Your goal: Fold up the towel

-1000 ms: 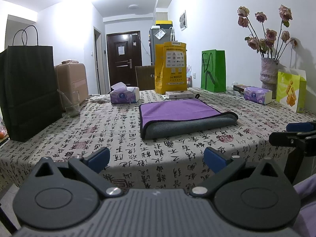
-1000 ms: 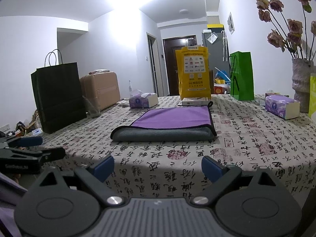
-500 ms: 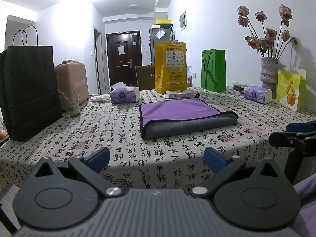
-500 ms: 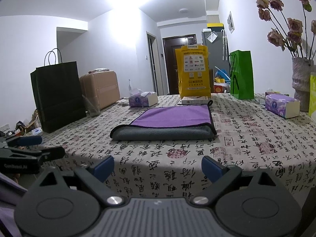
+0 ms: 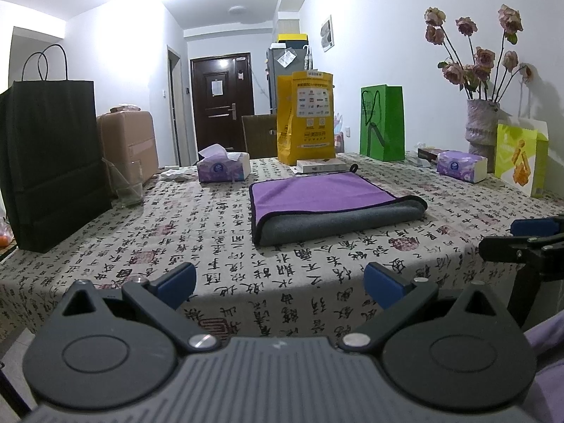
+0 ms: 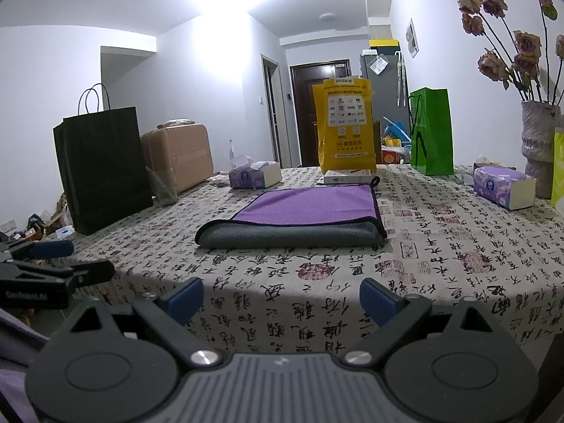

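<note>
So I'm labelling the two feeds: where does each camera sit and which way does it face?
Left wrist: on the left hand-held gripper, off the table's near edge, facing the folded purple-and-grey towel; the right hand-held gripper shows at right.
Right wrist: on that right one, facing likewise; the left one shows at left.
Shared: towel, yellow paper bag.

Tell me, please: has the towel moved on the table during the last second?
No. The towel lies in the same spot, its far edge just before the yellow bag.

Left gripper (image 5: 280,282) and right gripper (image 6: 281,298) held level, jaws spread wide, gripping nothing.
</note>
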